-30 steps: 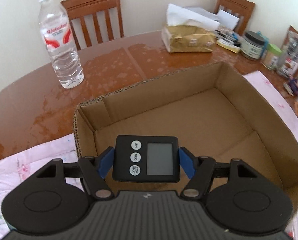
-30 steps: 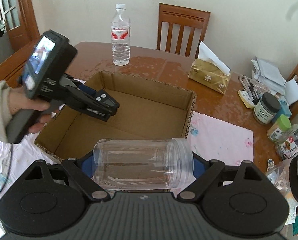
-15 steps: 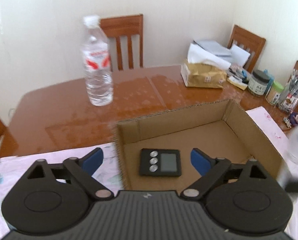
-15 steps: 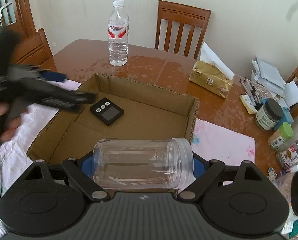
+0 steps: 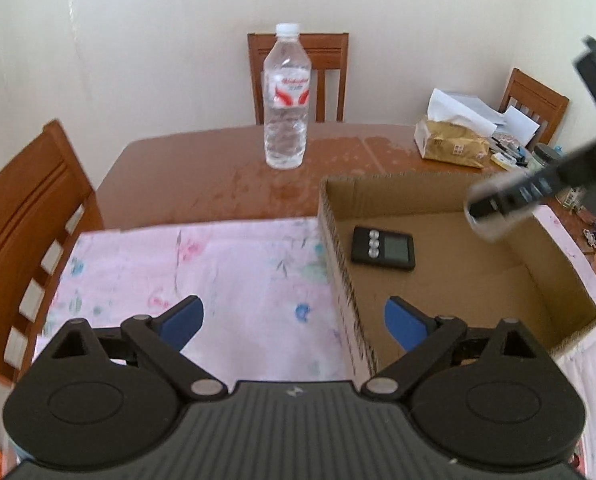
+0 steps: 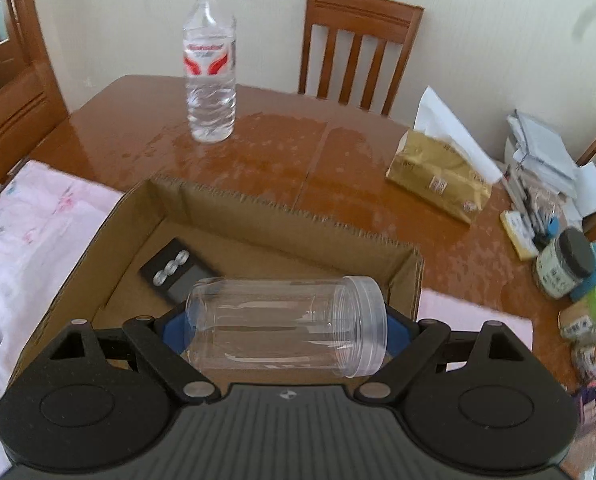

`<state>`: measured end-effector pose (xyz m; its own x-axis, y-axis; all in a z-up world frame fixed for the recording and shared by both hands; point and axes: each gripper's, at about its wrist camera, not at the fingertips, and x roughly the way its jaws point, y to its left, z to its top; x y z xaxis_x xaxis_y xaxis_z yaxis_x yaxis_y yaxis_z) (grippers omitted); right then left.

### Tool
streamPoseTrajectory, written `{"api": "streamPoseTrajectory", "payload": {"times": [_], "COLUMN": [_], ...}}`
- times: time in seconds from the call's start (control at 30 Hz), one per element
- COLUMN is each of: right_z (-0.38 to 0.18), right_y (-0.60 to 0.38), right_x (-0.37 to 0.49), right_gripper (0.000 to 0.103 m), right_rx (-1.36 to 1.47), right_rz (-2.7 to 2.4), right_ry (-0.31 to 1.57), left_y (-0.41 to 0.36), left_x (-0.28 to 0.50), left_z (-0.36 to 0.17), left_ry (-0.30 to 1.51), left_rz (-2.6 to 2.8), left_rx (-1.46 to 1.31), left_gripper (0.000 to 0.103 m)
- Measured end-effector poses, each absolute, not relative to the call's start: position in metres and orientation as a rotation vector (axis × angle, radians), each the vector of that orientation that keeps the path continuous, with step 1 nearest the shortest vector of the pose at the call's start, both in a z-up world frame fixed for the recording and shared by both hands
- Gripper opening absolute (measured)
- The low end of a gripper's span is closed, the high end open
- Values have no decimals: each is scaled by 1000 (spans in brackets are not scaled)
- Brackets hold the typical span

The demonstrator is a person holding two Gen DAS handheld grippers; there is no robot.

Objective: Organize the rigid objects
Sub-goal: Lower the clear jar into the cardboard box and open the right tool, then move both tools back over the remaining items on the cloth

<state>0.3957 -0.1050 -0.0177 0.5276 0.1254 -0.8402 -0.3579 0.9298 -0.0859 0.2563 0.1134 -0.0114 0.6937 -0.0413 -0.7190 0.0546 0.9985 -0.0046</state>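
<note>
Right gripper (image 6: 285, 326) opening – clear jar (image 6: 285, 326) between, timer (image 5: 382, 248) in box (image 5: 338, 248)

Left wrist view: fisheye behind left claw (image 5: 293, 322), angled steeply down, close above pink cloth (image 5: 185, 268) and near-left corner of cardboard box (image 5: 340, 276), facing far wall across counter (image 5: 201, 184). Right wrist view: fisheye behind right claw (image 6: 285, 326), tilted steeply down, close over box (image 6: 281, 220) near edge, facing same wall. Shared: box interior with black timer (image 5: 382, 248) (image 6: 177, 270), water bottle (image 5: 286, 100) (image 6: 209, 64), tissue pack (image 5: 452, 146) (image 6: 438, 178), chair (image 5: 330, 72) (image 6: 358, 48).
</note>
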Motion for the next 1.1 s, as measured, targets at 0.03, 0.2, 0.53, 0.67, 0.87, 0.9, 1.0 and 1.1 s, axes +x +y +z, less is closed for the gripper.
{"api": "streamPoseTrajectory", "payload": {"times": [0.03, 0.2, 0.53, 0.67, 0.87, 0.9, 1.0, 1.1], "right_z": [-19, -19, -3, 5, 13, 14, 13, 9], "right_y": [-102, -97, -114, -125, -147, -152, -168, -186], "right_x": [400, 404, 362, 334, 287, 280, 258, 237], "right_gripper": [102, 103, 103, 103, 103, 103, 103, 103], "right_rx": [-279, -305, -261, -239, -191, -180, -153, -148], "right_rz": [275, 253, 232, 238, 259, 271, 298, 325], "right_ry": [964, 954, 943, 920, 883, 879, 863, 858], "left_y": [115, 123, 113, 105, 87, 84, 72, 57], "left_x": [253, 243, 237, 231, 211, 206, 190, 171], "left_z": [-13, -18, -24, -23, -18, -17, -13, -13], "left_ry": [807, 827, 851, 859, 863, 861, 862, 879], "left_rz": [-48, -31, -54, -61, -36, -30, 3, 25], "left_rx": [11, -23, -3, 13, 34, 37, 44, 47], "left_gripper": [97, 97, 97, 97, 97, 97, 97, 97]}}
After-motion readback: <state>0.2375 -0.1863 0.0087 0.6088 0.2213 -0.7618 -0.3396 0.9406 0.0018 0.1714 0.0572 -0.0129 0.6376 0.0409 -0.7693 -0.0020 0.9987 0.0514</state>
